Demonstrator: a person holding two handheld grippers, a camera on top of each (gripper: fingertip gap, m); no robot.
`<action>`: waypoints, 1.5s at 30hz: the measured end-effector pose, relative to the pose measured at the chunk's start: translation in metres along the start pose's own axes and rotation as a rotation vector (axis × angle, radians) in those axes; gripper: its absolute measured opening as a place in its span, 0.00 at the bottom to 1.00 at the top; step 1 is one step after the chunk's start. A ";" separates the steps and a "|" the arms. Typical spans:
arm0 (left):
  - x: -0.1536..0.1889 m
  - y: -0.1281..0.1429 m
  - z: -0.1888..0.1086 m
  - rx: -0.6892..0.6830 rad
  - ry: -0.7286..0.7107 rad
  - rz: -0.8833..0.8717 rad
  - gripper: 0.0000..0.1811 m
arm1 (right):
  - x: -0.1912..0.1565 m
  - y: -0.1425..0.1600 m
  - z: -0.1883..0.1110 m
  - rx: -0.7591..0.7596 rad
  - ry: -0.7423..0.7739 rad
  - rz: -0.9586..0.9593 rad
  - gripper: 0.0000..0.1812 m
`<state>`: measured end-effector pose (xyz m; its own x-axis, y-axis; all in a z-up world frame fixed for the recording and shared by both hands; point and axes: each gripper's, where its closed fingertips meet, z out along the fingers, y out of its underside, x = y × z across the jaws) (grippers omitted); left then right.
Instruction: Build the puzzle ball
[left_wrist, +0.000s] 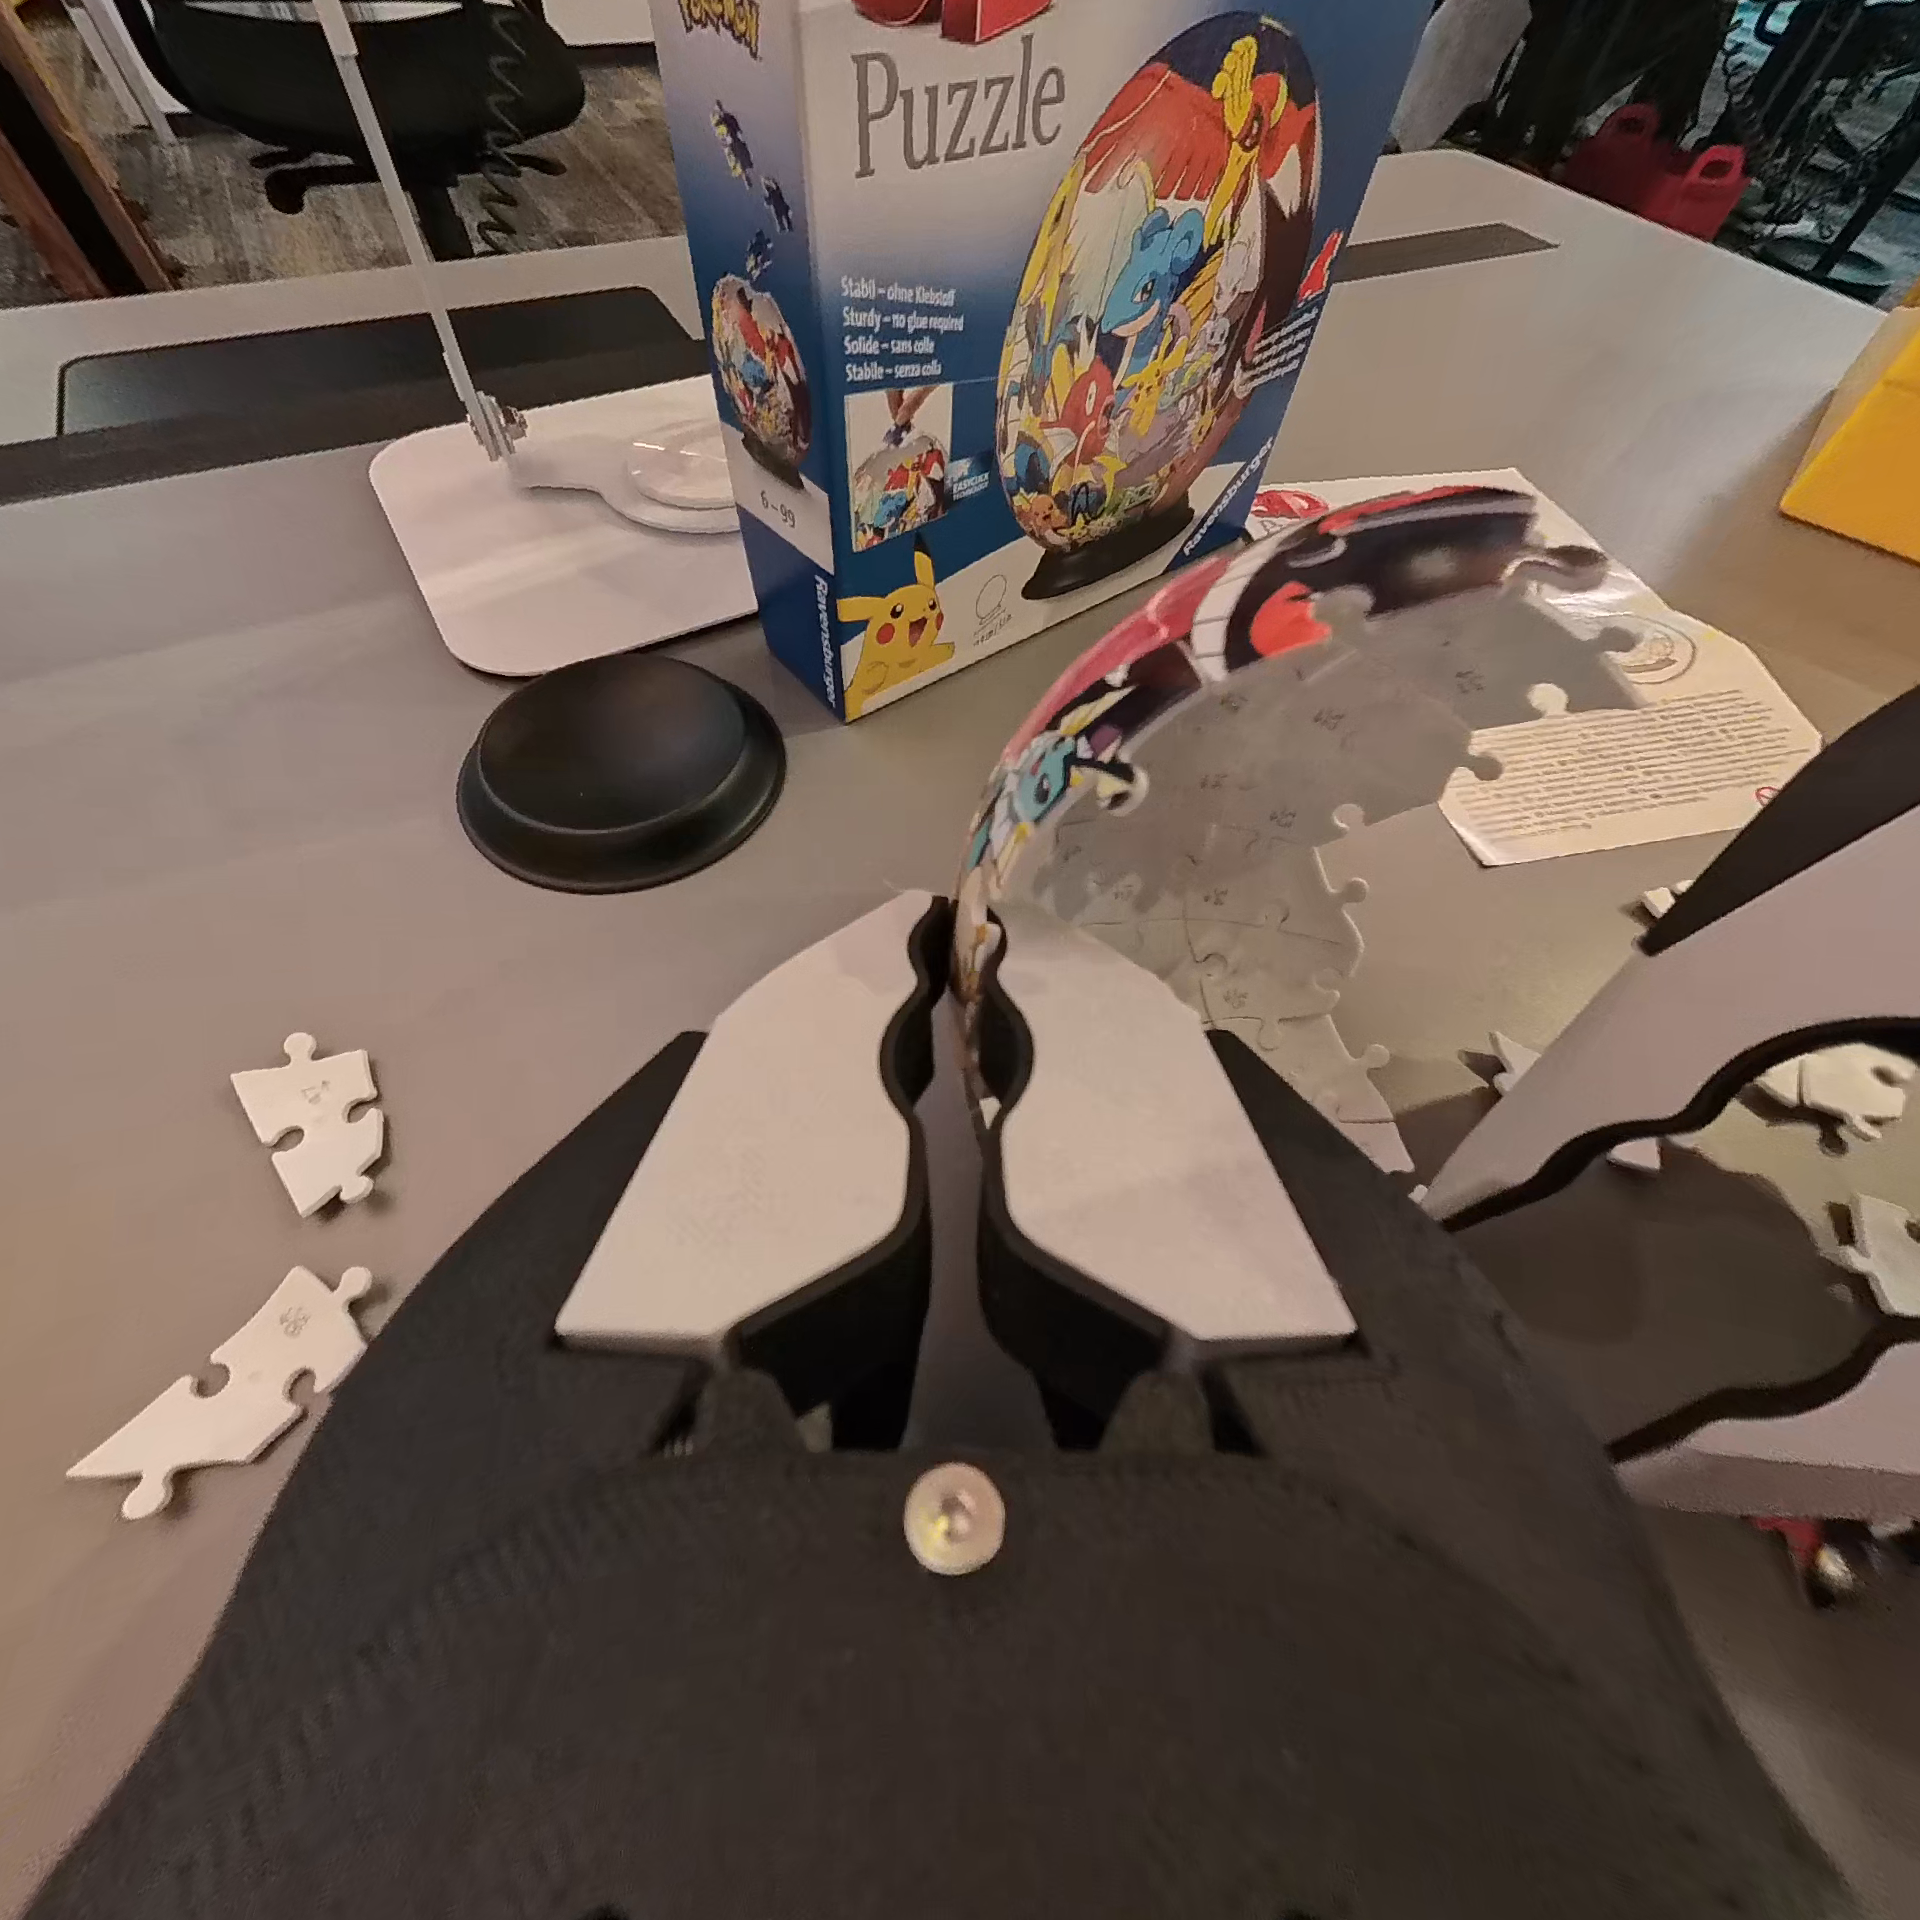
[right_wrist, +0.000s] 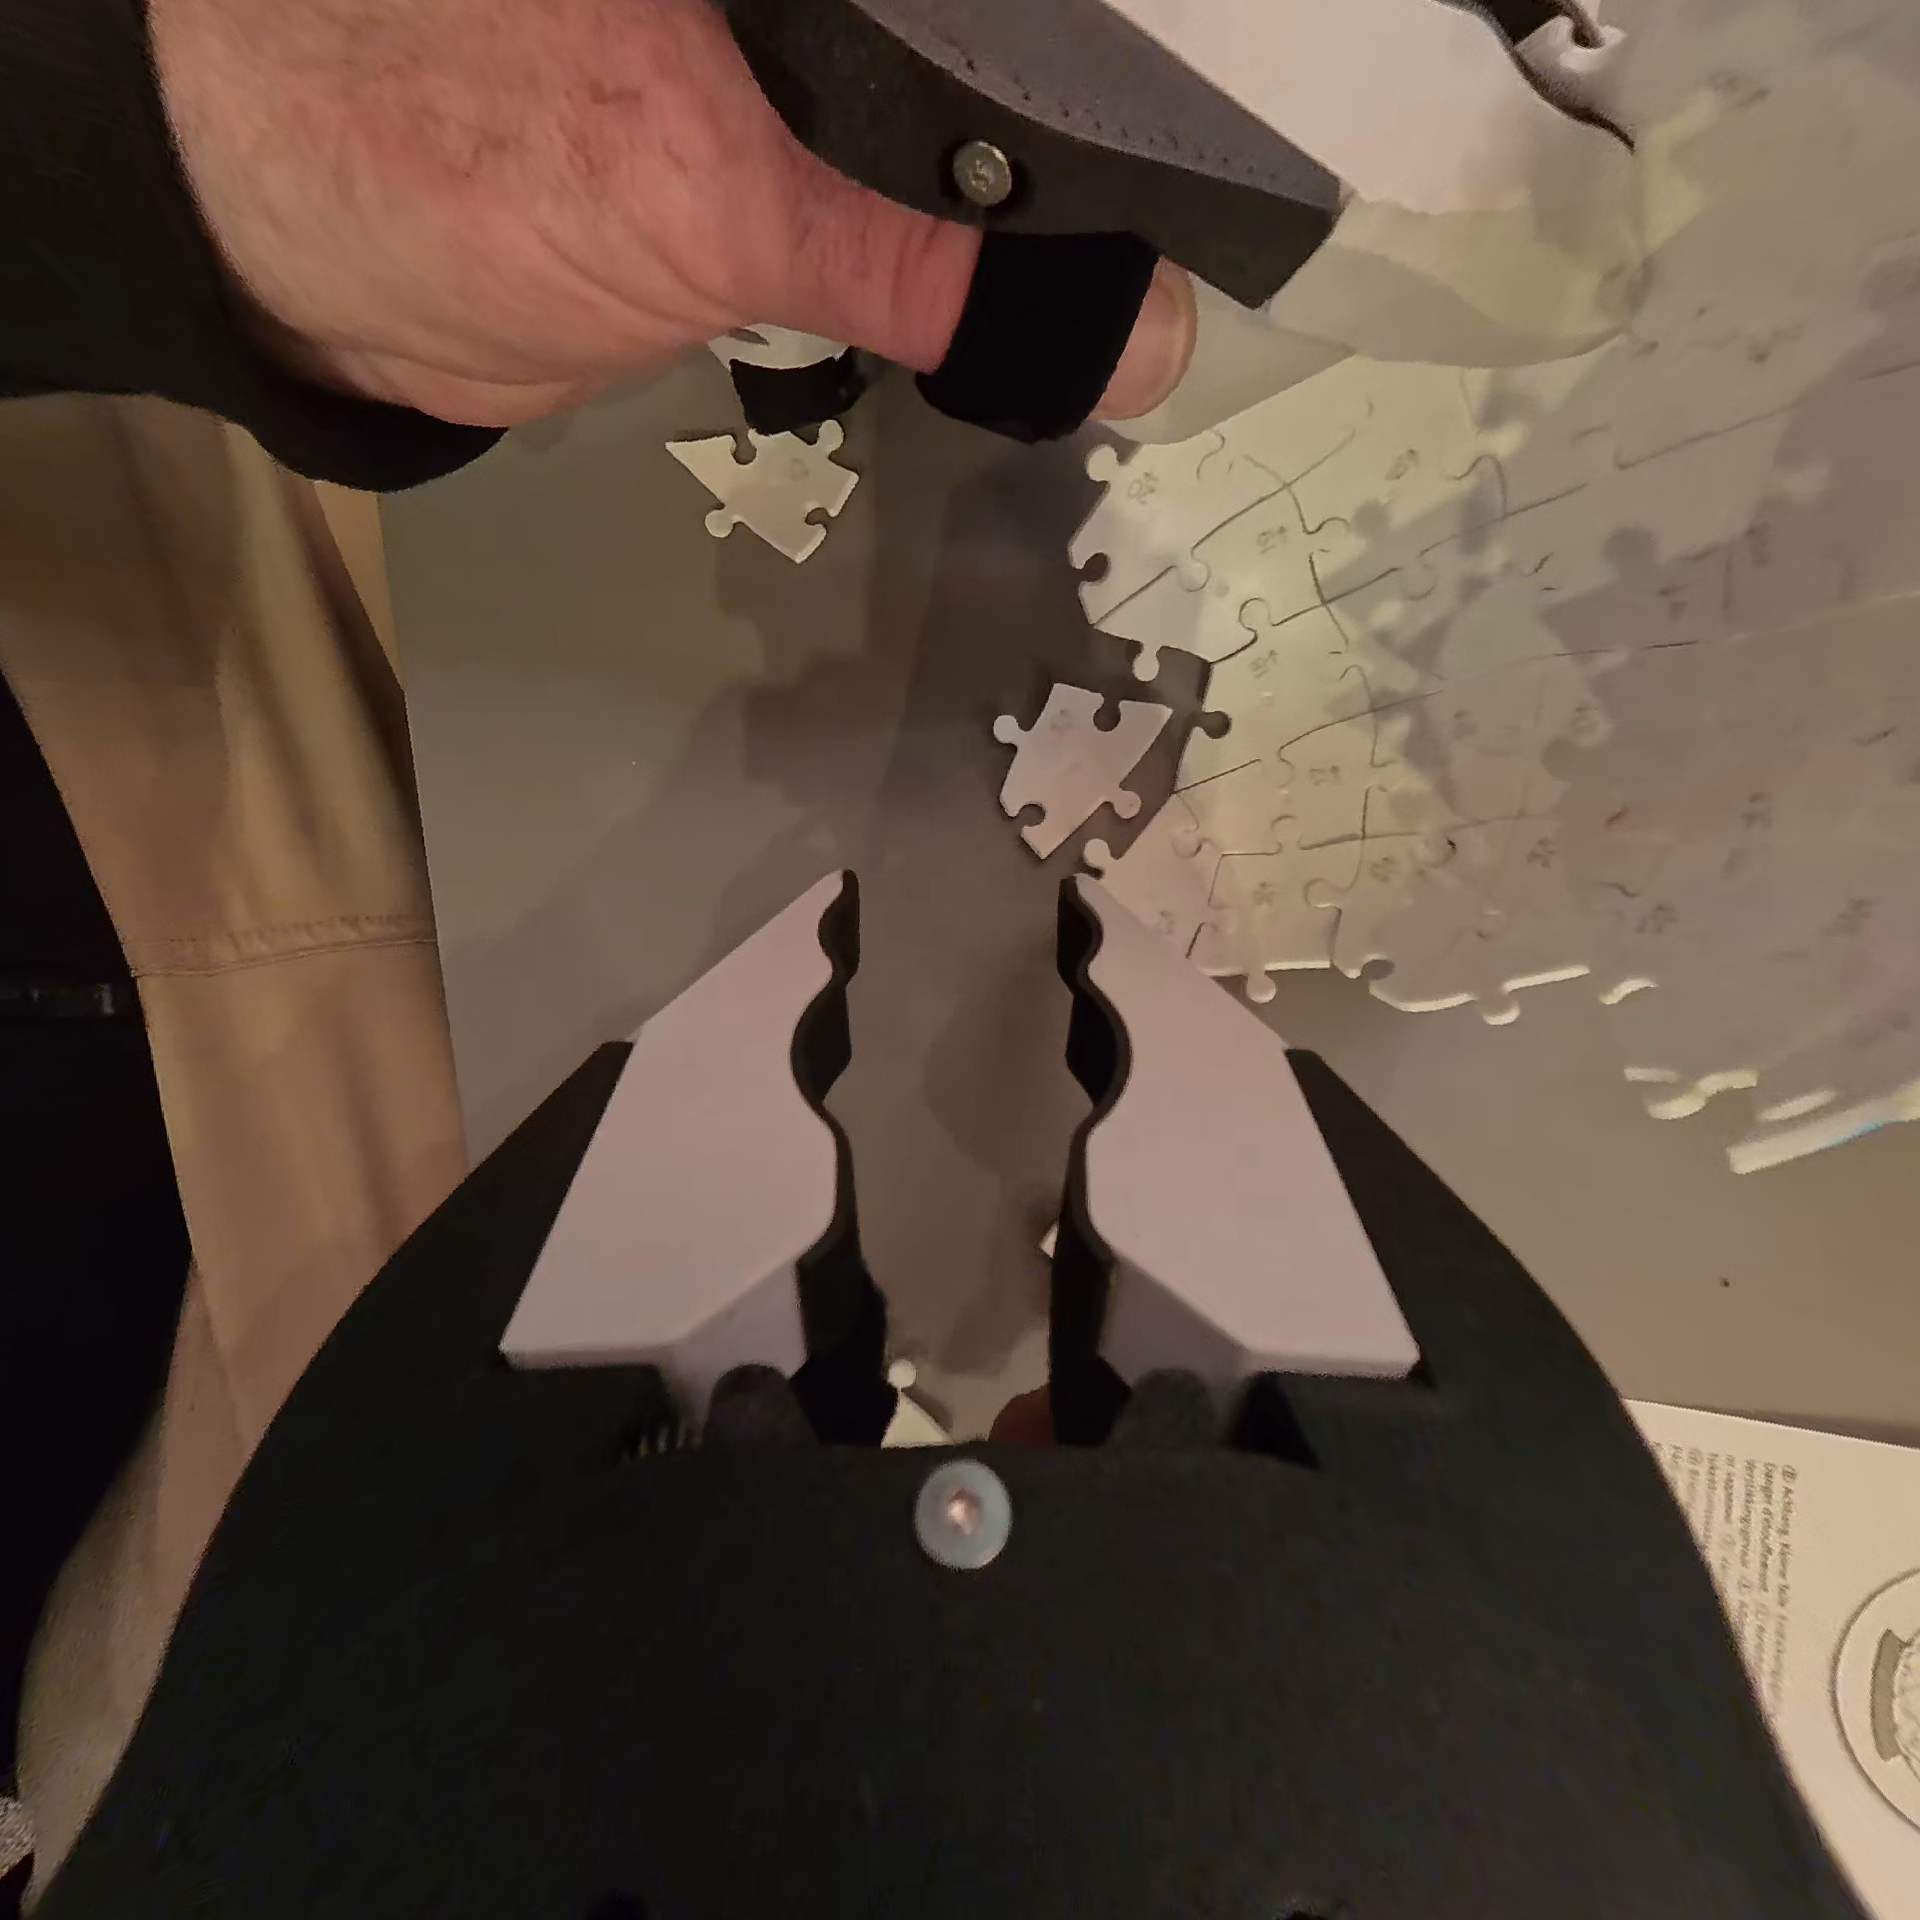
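Right of centre on the grey table (left_wrist: 260, 831) sits your half-built puzzle ball (left_wrist: 1247, 790), a curved shell standing on edge. Its printed side bulges left and far, its pale hollow inside faces right and near, and its long axis rises from the near rim up and away to the right.

Your left gripper (left_wrist: 961, 935) is clamped on the shell's near-left rim, jaws nearly together with only the thin wall between them. Your right gripper (right_wrist: 961, 894) hangs with a narrow gap and nothing in it, tips just short of a loose puzzle piece (right_wrist: 1081, 769) that lies at a notch in the shell's edge, tilted so it doesn't line up with the notch. Whether it touches the shell, I can't tell. Another loose piece (right_wrist: 774, 483) lies farther off, under your hand (right_wrist: 540, 197).

Far left there's a black stand (left_wrist: 623, 784), with the puzzle box (left_wrist: 997, 343) upright behind it. Two white pieces (left_wrist: 312, 1122) lie at near left, and an instruction sheet (left_wrist: 1642, 758) is under the shell's far right.
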<state>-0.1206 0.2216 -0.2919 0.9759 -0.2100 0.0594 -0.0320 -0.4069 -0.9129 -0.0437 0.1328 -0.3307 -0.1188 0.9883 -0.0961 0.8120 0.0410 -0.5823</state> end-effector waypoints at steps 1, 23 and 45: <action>0.000 0.000 0.000 0.001 0.003 -0.002 0.01 | -0.001 0.000 0.001 -0.002 -0.002 -0.001 0.20; -0.009 -0.018 -0.008 0.080 0.020 -0.051 0.01 | -0.004 -0.018 -0.018 0.121 -0.043 0.001 0.19; -0.016 -0.028 -0.014 0.132 0.014 -0.049 0.01 | -0.005 -0.010 -0.026 0.137 -0.115 0.025 0.15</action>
<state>-0.1387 0.2244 -0.2613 0.9725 -0.2056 0.1098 0.0450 -0.2966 -0.9539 -0.0362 0.1317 -0.3033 -0.1704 0.9650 -0.1992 0.7307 -0.0119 -0.6826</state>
